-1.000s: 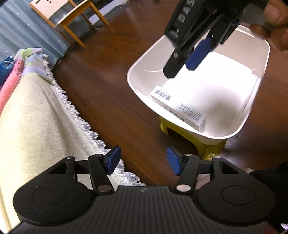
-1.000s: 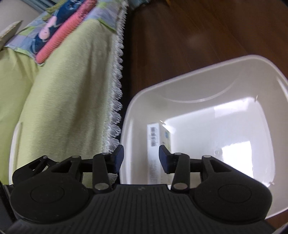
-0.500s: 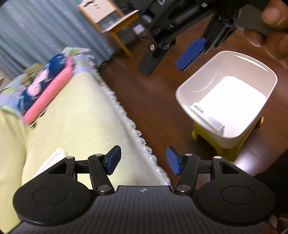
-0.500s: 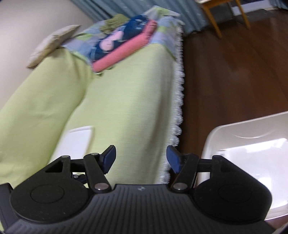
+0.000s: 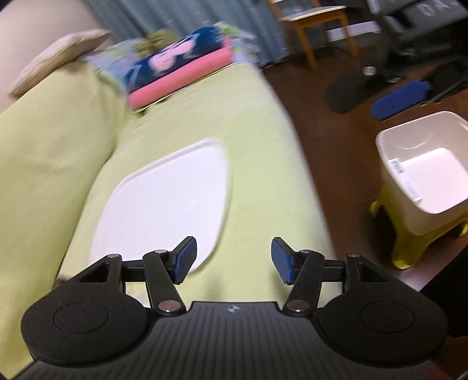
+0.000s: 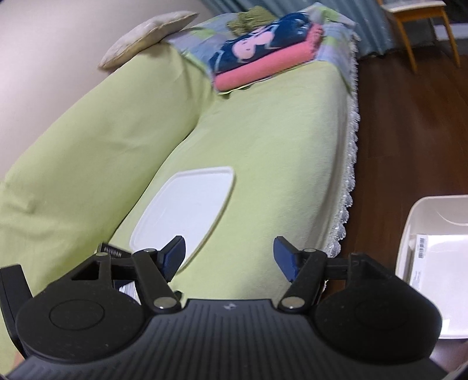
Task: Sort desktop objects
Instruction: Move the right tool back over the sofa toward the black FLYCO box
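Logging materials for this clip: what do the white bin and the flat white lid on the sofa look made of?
White bin: likely moulded plastic, glossy, with rounded corners and bright glare on its floor. Flat white lid: probably plastic too, thin, smooth, with a raised rim; its finish looks duller.

A pale green fabric sofa (image 6: 263,152) carries folded pink and navy blankets (image 6: 263,55); a wooden chair (image 5: 316,23) stands on the dark wooden floor (image 6: 409,131).

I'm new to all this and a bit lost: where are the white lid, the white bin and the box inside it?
white lid (image 6: 181,210), right wrist view, middle of its flat top.
white bin (image 5: 389,163), left wrist view, near wall.
box (image 6: 421,257), right wrist view, its printed face.
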The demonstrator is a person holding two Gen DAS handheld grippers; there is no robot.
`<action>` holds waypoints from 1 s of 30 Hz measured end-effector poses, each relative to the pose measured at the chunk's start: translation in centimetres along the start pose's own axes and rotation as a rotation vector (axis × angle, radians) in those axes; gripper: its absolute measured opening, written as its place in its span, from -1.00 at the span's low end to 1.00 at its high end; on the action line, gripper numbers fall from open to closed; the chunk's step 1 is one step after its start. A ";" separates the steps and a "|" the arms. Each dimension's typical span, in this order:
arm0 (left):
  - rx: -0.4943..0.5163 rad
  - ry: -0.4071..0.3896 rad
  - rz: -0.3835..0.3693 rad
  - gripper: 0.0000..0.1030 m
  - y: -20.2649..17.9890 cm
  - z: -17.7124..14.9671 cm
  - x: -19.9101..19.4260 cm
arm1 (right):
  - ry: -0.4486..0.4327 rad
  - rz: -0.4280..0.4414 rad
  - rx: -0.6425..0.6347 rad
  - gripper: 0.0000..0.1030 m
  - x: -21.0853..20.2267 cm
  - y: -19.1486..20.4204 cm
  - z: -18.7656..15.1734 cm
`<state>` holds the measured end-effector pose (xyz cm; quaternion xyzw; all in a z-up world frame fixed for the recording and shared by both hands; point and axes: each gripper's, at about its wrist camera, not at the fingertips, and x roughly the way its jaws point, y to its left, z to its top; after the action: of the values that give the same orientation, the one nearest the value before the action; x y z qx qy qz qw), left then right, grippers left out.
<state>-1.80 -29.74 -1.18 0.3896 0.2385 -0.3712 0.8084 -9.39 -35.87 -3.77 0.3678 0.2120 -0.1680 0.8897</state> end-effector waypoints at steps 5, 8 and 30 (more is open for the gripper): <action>-0.097 0.028 0.055 0.17 2.8 -2.1 -1.0 | 0.022 0.013 -0.060 0.26 0.9 2.4 -1.2; -0.119 0.046 0.093 0.17 3.8 -3.1 -1.2 | 0.031 0.017 -0.097 0.26 1.6 3.7 -2.0; -0.216 0.081 0.156 0.28 6.7 -6.0 -1.5 | 0.094 0.041 -0.182 0.27 6.3 7.2 -4.2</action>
<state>1.98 -21.46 -0.56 0.3323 0.2783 -0.2637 0.8617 -1.84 -28.93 -5.40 0.2972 0.2603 -0.1124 0.9117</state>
